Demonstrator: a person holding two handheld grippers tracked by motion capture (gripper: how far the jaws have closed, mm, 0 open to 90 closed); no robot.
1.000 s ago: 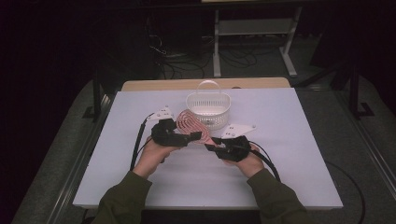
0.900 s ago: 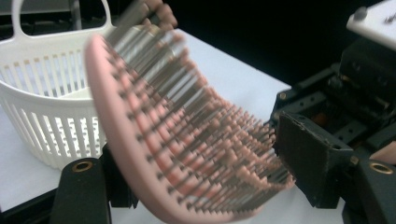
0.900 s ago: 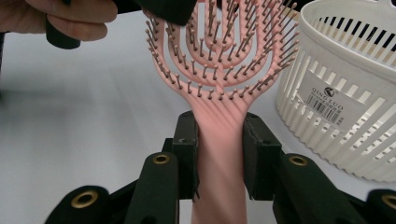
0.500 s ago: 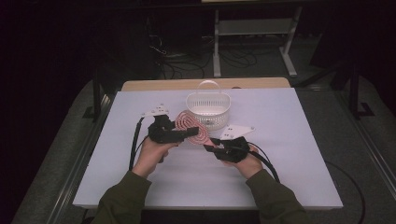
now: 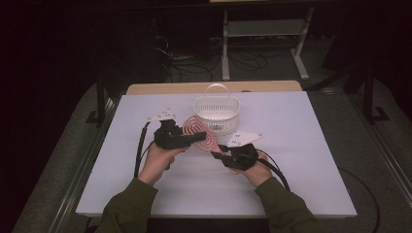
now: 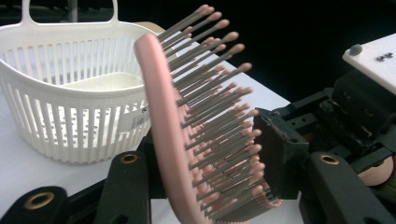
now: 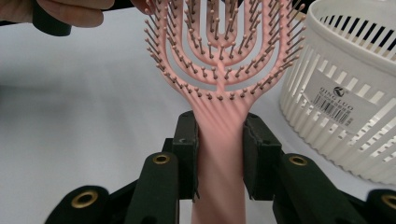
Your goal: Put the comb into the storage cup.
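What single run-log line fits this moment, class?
right gripper: shut on hairbrush handle | left gripper: jaws just closing around brush head | basket: empty, behind brush

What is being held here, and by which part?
The pink hairbrush: the right gripper clamps its handle; the left gripper has been closing on the bristled head.

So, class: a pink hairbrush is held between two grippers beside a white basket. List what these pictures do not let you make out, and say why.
- Hairbrush handle end: right gripper view, cut off by the bottom edge.
- Basket label print: too small to read in the right gripper view.
- Left gripper: its jaws have just been closing around the brush head; the bristles hide whether the pads press on it.
- Basket floor: high view, too small to tell what lies there.
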